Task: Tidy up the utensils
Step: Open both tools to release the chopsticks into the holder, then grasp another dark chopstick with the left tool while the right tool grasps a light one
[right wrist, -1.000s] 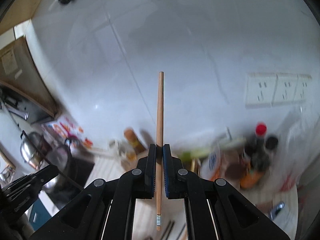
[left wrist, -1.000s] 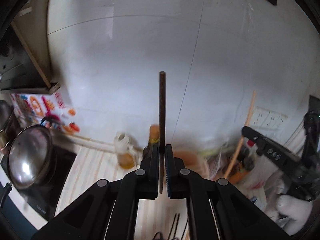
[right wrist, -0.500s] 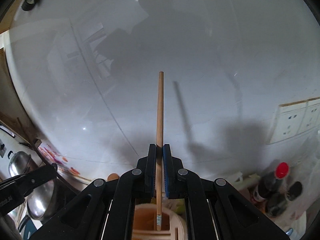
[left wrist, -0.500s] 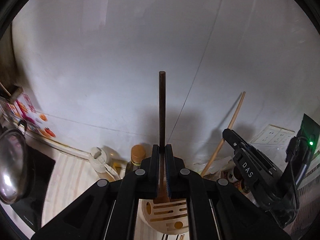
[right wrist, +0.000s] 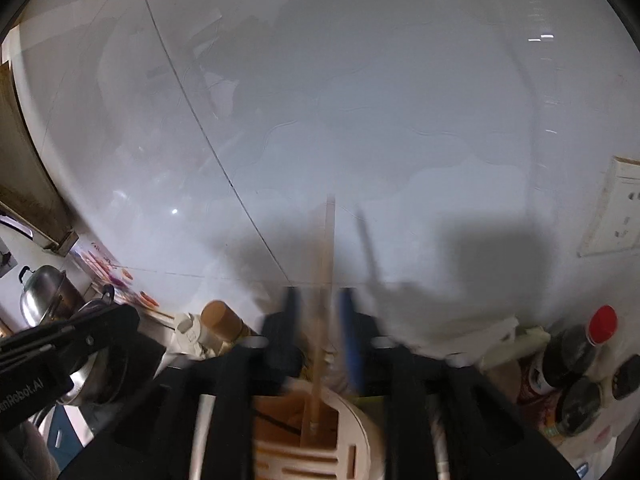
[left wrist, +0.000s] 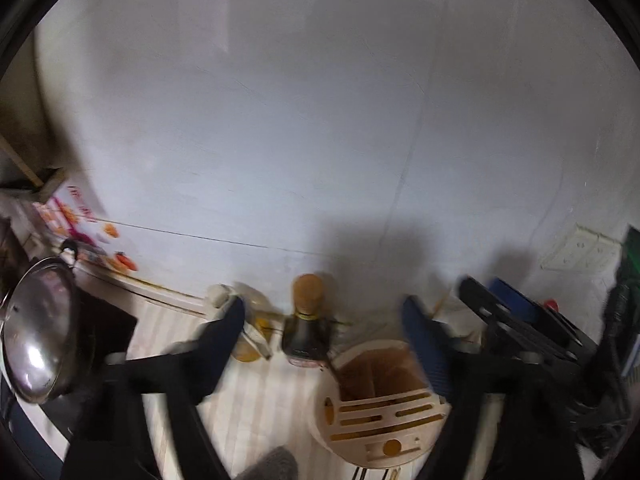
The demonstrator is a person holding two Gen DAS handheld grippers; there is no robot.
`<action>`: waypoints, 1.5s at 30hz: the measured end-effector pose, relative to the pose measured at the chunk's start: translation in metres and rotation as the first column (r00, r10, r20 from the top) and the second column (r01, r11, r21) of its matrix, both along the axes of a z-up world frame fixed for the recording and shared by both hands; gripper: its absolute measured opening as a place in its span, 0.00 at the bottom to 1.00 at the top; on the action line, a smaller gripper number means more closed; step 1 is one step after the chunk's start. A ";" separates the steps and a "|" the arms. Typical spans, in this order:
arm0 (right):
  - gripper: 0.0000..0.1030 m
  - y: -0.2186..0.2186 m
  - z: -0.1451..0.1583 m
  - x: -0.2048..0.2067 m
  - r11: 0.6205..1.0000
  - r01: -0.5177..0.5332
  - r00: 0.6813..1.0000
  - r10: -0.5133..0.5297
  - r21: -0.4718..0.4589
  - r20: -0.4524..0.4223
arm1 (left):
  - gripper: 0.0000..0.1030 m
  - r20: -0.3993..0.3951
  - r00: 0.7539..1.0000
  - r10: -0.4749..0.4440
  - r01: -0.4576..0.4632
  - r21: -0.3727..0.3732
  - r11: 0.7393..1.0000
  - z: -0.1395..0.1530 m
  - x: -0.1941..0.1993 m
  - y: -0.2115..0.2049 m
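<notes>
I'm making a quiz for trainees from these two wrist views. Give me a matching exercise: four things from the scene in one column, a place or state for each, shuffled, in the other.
Things:
1. left hand-held gripper
2. light wooden chopstick
3. steel pot lid
4. red-capped bottle

Places or states:
A. far left, beside the counter
B. fingers spread wide, nothing between them
C. far right, among dark jars
D. upright, lower end inside the beige utensil holder

Pairs: 1-B, 2-D, 3-A, 4-C
</notes>
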State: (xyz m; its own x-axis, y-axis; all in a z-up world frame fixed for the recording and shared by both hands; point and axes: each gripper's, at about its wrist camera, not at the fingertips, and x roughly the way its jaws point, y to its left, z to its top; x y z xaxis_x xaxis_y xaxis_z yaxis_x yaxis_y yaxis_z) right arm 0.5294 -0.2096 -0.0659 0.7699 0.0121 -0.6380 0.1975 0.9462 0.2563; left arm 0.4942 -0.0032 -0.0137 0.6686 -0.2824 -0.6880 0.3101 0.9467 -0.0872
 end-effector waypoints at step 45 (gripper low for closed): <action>0.25 -0.028 -0.256 -0.234 0.964 0.219 0.770 -0.077 0.149 -0.634 | 0.30 -0.510 0.852 -0.122 0.303 0.288 0.908 -0.312 -0.153 -0.020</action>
State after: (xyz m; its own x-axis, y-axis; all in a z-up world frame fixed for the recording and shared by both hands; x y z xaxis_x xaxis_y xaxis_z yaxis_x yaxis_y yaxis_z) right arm 0.2953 -0.2379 -0.3224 0.2125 0.1139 -0.9705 0.5132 0.8321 0.2101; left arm 0.3416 -0.0237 -0.3258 0.1893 -0.0629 -0.9799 0.5134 0.8570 0.0442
